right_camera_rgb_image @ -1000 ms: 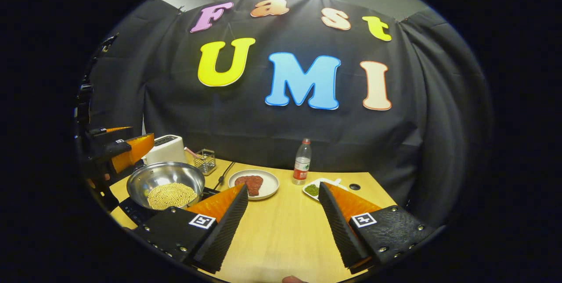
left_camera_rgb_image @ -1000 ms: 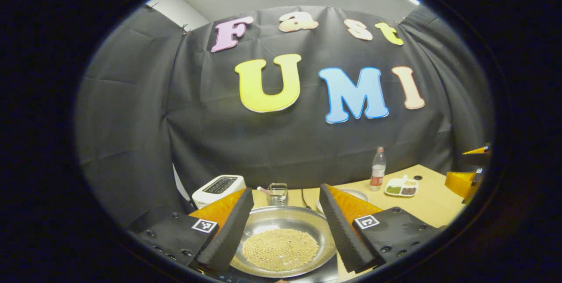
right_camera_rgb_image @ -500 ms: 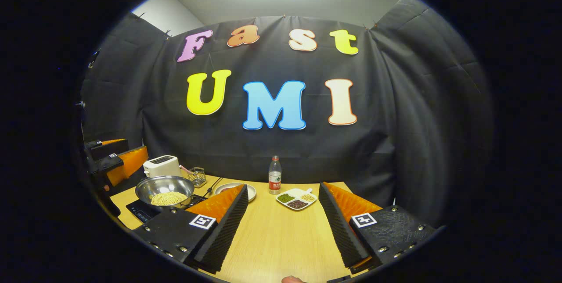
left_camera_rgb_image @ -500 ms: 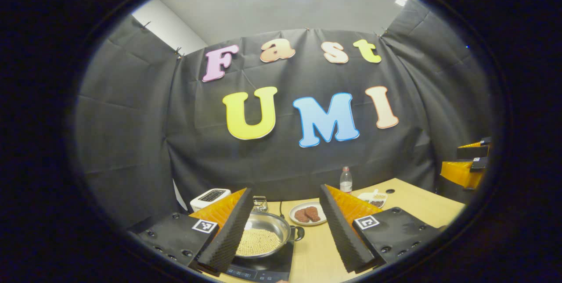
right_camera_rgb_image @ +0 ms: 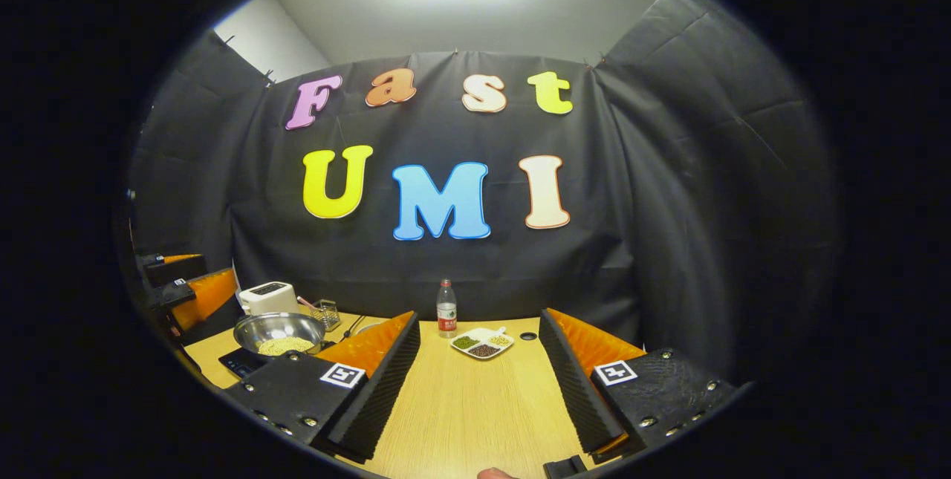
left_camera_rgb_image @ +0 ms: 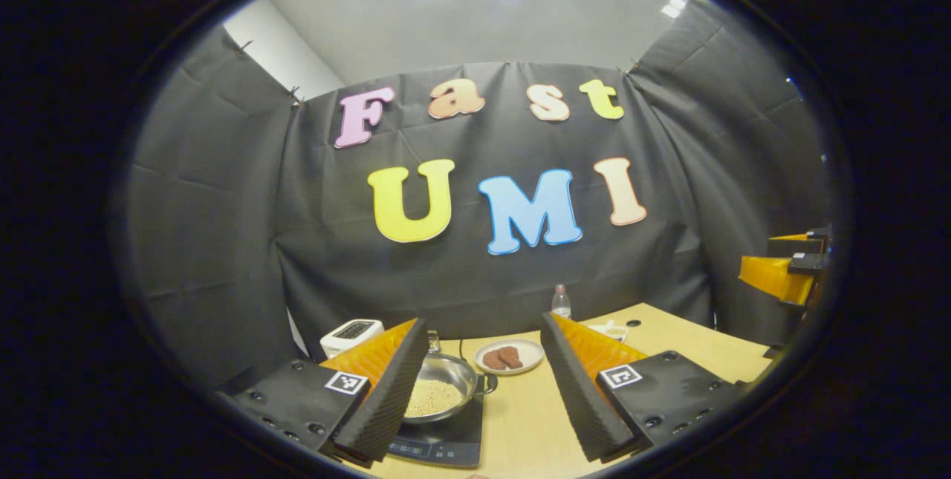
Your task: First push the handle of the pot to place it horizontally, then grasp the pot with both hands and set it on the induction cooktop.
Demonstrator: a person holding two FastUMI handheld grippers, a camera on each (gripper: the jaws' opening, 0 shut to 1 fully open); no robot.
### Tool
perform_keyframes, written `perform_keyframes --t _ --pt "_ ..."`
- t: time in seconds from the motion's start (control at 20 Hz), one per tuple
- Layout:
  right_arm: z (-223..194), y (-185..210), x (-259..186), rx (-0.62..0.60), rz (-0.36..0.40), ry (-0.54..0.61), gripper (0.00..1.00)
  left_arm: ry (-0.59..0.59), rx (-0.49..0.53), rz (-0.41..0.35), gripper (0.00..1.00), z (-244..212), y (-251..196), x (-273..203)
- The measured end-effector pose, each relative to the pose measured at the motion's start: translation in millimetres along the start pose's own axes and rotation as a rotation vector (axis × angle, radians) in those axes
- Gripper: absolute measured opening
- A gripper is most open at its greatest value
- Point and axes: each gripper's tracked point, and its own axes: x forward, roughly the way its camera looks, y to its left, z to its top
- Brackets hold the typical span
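Observation:
A steel pot (left_camera_rgb_image: 444, 388) holding yellow beans sits on the black induction cooktop (left_camera_rgb_image: 446, 445) at the left of the wooden table. A short dark handle (left_camera_rgb_image: 490, 382) sticks out on its right side. My left gripper (left_camera_rgb_image: 483, 338) hangs open, back from the pot and above it, holding nothing. The pot (right_camera_rgb_image: 280, 330) and cooktop (right_camera_rgb_image: 239, 362) lie far to the left of my right gripper (right_camera_rgb_image: 479, 330), which is open over bare table. The left gripper (right_camera_rgb_image: 186, 293) shows at the far left edge of the right gripper view, the right gripper (left_camera_rgb_image: 780, 271) at the far right edge of the left gripper view.
Behind the pot stand a white toaster (right_camera_rgb_image: 266, 298) and a wire basket (right_camera_rgb_image: 325, 313). A plate of meat (left_camera_rgb_image: 509, 356), a bottle (right_camera_rgb_image: 446, 308) and a divided dish of beans (right_camera_rgb_image: 483, 343) stand mid-table. Bare wood (right_camera_rgb_image: 475, 412) lies in front of the right gripper.
Both grippers have drawn back and upward from the pot, which now looks smaller and farther off. The pot rests on the cooktop throughout, and both grippers stay open.

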Motion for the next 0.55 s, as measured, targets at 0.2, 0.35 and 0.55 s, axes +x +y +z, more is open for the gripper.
perform_keyframes --t 0.2,0.35,0.55 --pt "5 4 -7 -0.009 -0.018 -0.006 0.96 -0.017 -0.016 0.007 0.98 6 12 -6" --pt "10 2 -13 -0.011 -0.033 -0.012 0.96 -0.014 -0.037 0.033 0.98 3 27 -10" --pt "10 2 -23 -0.012 -0.03 -0.011 0.96 -0.009 -0.049 0.074 0.98 -1 45 -25"
